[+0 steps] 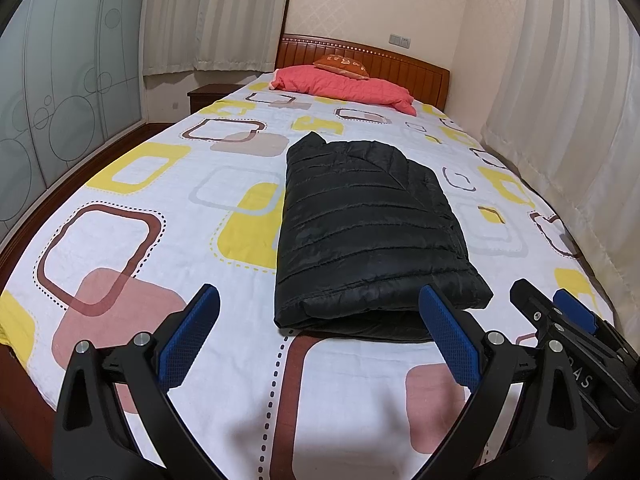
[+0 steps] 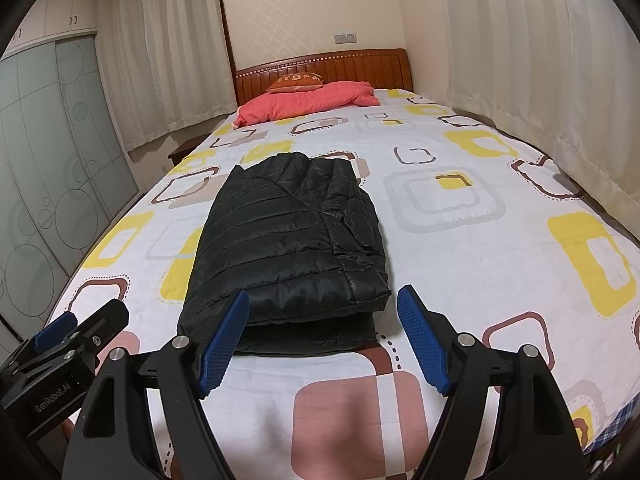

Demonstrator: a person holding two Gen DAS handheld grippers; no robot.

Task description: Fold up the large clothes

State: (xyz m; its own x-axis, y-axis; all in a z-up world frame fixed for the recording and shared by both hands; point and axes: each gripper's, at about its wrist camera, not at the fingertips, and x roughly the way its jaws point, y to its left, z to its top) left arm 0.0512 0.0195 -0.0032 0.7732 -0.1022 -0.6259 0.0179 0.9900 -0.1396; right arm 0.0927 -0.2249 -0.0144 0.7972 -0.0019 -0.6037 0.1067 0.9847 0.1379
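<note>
A: The black jacket (image 1: 372, 232) lies folded in a thick bundle on the bed (image 1: 160, 184), well short of the pink quilt (image 1: 344, 88) by the headboard; both tools hang just at its near edge.

B: And the jaws?

A: The left gripper (image 1: 320, 336) and the right gripper (image 2: 324, 336) both stand released, nothing between the pads.

B: What could go wrong?

A: I think the puffy layers may spring apart — the near edge already gapes; 1 careless pinch of only the top layer would pull the fold undone.

both wrist views look down the bed (image 1: 160, 184) from its foot, sharing the folded black jacket (image 2: 288, 240).
</note>
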